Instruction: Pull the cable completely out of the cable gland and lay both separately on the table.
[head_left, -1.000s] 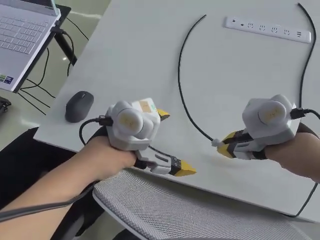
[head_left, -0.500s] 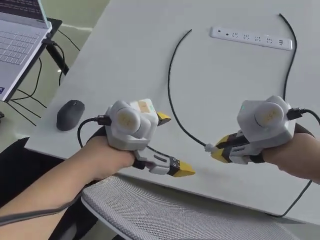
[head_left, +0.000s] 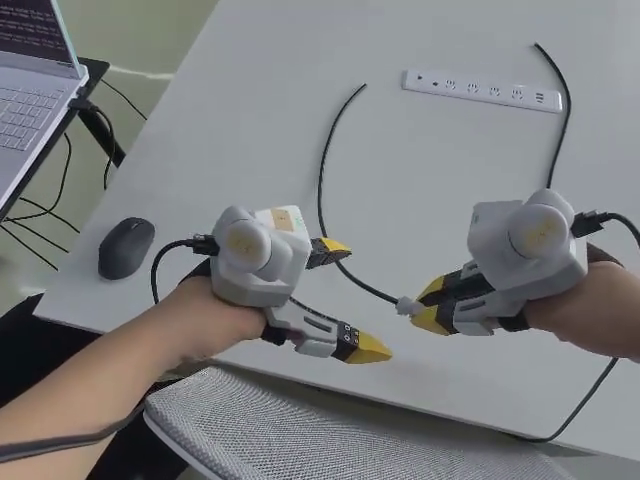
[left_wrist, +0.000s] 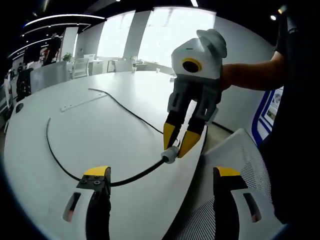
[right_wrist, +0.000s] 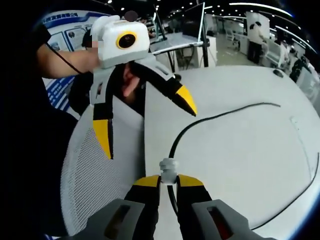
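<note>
A long black cable (head_left: 325, 190) curves across the white table (head_left: 260, 120) and ends in a small white cable gland (head_left: 405, 305) held just above the table's near edge. My right gripper (head_left: 422, 306) is shut on the gland (right_wrist: 169, 170), which sticks out between its yellow fingertips, with the cable (right_wrist: 200, 122) running away from it. My left gripper (head_left: 352, 298) is open, one jaw over the cable and the other off the table edge, a short way left of the gland. In the left gripper view the cable (left_wrist: 130, 176) passes between my open left gripper (left_wrist: 162, 175) toward the gland (left_wrist: 170, 155).
A white power strip (head_left: 480, 90) with its own black cord (head_left: 560, 110) lies at the far side. A dark mouse (head_left: 126, 247) sits near the left edge, a laptop (head_left: 30, 70) beyond it. A grey mesh chair (head_left: 300, 430) is below the near edge.
The head camera has shifted, sliding the table left and down. The gap between the two grippers has narrowed a little. The right stays shut on the gland; the left stays open.
</note>
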